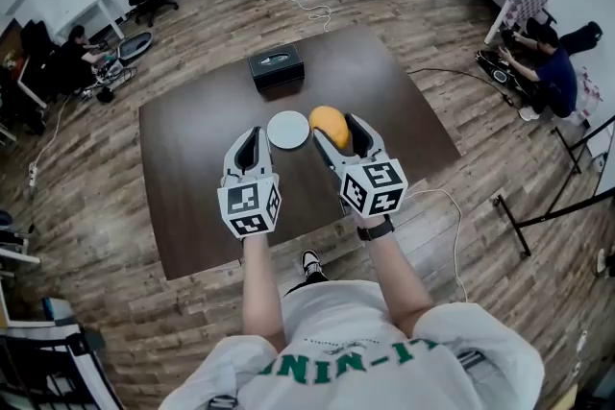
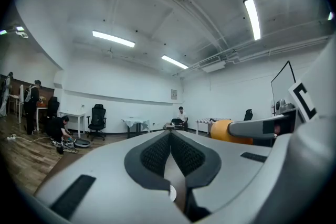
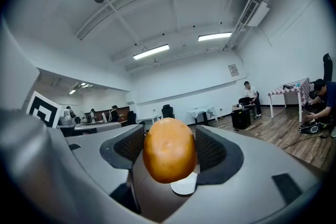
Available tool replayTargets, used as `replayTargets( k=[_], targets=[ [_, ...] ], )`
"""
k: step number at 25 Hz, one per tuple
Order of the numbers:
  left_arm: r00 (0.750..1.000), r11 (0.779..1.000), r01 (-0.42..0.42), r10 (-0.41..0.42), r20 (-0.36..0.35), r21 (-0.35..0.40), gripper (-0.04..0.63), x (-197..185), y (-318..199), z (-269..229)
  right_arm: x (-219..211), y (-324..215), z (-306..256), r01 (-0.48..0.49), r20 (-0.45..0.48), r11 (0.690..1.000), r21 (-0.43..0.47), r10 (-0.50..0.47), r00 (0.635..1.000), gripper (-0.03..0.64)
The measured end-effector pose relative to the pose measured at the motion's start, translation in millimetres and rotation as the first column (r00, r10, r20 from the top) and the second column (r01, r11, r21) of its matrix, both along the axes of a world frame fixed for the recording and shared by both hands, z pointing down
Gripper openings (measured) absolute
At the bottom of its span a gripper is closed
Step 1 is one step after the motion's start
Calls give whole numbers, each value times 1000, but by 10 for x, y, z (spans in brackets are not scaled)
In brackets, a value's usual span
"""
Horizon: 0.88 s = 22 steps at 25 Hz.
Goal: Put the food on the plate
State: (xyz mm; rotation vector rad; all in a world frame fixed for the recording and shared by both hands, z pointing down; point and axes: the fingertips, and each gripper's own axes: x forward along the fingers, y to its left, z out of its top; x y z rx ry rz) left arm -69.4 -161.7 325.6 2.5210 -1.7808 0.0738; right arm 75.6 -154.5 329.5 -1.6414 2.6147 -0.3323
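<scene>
An orange, egg-shaped food item (image 1: 329, 122) hangs above the dark brown table (image 1: 192, 168), and my right gripper (image 1: 338, 129) is shut on it. In the right gripper view the food (image 3: 169, 149) fills the space between the jaws, with the small white plate (image 3: 184, 185) on the table just beyond and below it. The plate (image 1: 286, 130) is bare and lies just left of the food. My left gripper (image 1: 254, 138) hovers left of the plate, shut with nothing in it. In the left gripper view its pads (image 2: 157, 152) meet, and the food (image 2: 224, 130) shows to the right.
A black box (image 1: 277, 67) stands at the table's far side behind the plate. People sit on the floor at the left (image 1: 77, 53) and right (image 1: 550, 72) of the room. Office chairs, side tables and floor cables ring the table.
</scene>
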Motion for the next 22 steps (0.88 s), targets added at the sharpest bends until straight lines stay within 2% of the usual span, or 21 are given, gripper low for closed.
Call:
replayTargets(
  k=[7, 15, 22],
  targets=[
    [1000, 1000, -10, 10, -8, -2, 14, -344, -504, 115, -269, -512, 150, -24, -11, 1000, -13, 24, 1000, 313],
    [1000, 999, -3, 2, -15, -51, 14, -466, -896, 438, -361, -957, 429, -26, -29, 998, -62, 24, 999, 313],
    [999, 994, 46, -48, -18, -96, 14, -626, -1373, 717, -432, -1502, 715, 5, -33, 994, -108, -9, 999, 313]
  ],
)
